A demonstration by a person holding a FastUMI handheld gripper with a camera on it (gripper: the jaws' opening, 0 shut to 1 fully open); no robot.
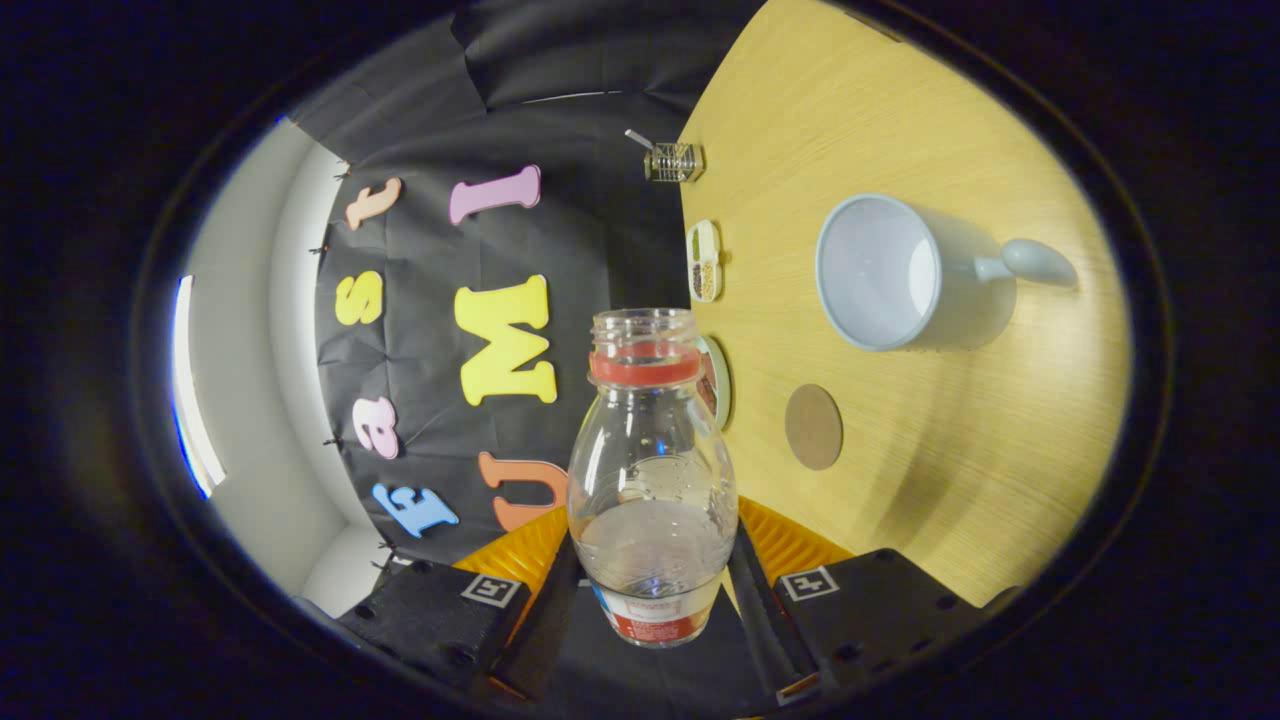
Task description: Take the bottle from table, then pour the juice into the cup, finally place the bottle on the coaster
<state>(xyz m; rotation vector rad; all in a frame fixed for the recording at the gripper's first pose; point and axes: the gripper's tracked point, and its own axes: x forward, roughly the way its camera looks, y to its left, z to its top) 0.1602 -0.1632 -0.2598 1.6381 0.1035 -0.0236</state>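
Rolled sideways, the gripper (652, 580) clamps the bottle (650, 480).

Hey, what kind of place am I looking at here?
Probably a staged recording booth, not a real kitchen: black cloth wall behind a light wooden table holding a pale blue cup. The gripper grips a clear glass bottle.

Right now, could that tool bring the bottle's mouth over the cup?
Probably yes. The tool is shut on the bottle, whose cap is off, and only bare table lies between its mouth and the cup; the coaster sits flat, no obstacle.
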